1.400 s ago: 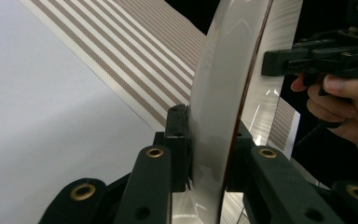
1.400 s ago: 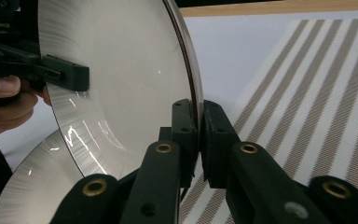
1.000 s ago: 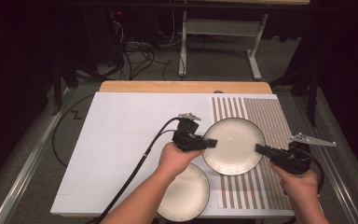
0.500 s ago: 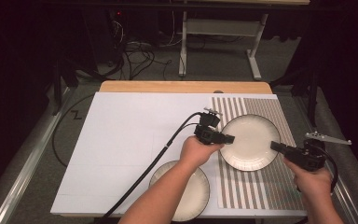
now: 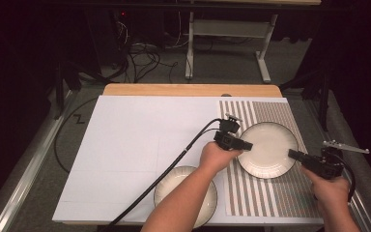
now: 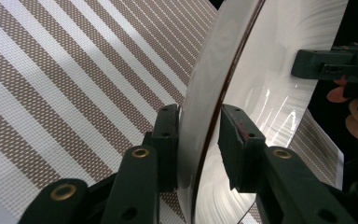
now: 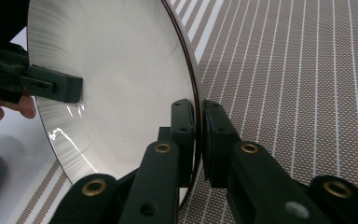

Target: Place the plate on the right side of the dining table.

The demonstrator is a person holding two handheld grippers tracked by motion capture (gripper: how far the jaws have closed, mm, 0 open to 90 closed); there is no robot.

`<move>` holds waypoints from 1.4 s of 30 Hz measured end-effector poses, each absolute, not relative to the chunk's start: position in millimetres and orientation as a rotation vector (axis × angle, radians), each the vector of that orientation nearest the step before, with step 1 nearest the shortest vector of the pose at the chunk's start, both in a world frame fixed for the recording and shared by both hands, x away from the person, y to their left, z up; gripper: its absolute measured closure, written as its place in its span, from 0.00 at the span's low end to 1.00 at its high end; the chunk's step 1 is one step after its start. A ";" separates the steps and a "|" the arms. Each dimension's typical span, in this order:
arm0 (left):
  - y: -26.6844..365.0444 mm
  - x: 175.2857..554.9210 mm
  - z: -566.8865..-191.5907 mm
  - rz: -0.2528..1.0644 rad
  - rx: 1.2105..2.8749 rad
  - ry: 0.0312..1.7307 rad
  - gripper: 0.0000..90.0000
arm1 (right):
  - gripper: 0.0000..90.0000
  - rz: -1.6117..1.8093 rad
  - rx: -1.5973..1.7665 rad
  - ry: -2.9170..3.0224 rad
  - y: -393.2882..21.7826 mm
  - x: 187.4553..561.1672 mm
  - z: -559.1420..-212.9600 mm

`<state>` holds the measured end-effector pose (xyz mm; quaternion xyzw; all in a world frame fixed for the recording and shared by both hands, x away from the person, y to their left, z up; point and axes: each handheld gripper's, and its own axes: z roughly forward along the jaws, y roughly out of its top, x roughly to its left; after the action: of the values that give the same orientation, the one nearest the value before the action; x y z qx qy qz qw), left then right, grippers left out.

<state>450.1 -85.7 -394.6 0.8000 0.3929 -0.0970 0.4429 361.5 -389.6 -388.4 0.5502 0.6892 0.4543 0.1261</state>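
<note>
The right gripper (image 7: 198, 140) has its 2 black jaws pressed onto the dark-edged rim of the round white ceramic plate (image 7: 116, 79), one pad inside the rim and one outside. In the high view this gripper (image 5: 295, 155) meets the plate (image 5: 268, 149) at its right edge, with the right hand (image 5: 329, 186) behind it near the tabletop's right side.

The left gripper (image 6: 198, 140) straddles the opposite rim of the same plate (image 6: 261, 84). Its jaws have just been opening: the outer pad lies against the plate's underside, while a gap shows between the inner pad and the rim, so it is no longer pinching. In the high view the left gripper (image 5: 245, 145) sits at the plate's left edge, the left hand (image 5: 215, 155) behind it.

The plate is over the brown-and-white striped mesh placemat (image 5: 270, 193); whether it rests on it I cannot tell. A second white plate (image 5: 174, 186) lies on the white tabletop (image 5: 135, 140), partly under the left forearm.
</note>
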 end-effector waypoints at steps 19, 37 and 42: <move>-85.3 452.7 -396.6 -0.167 2.019 1.015 0.58 | 0.96 1.302 1.569 1.999 -387.2 365.2 -396.0; 6.5 413.8 -362.4 -0.020 1.913 0.960 0.39 | 0.93 1.210 1.621 2.010 -380.5 382.1 -398.0; 45.7 401.7 -360.7 0.037 1.881 0.999 0.38 | 0.93 1.177 1.625 2.008 -376.8 384.0 -395.0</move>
<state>401.7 45.7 -360.7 0.7724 0.4103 0.0150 0.4845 384.0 -376.8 -395.0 0.5660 0.6993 0.4097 0.1508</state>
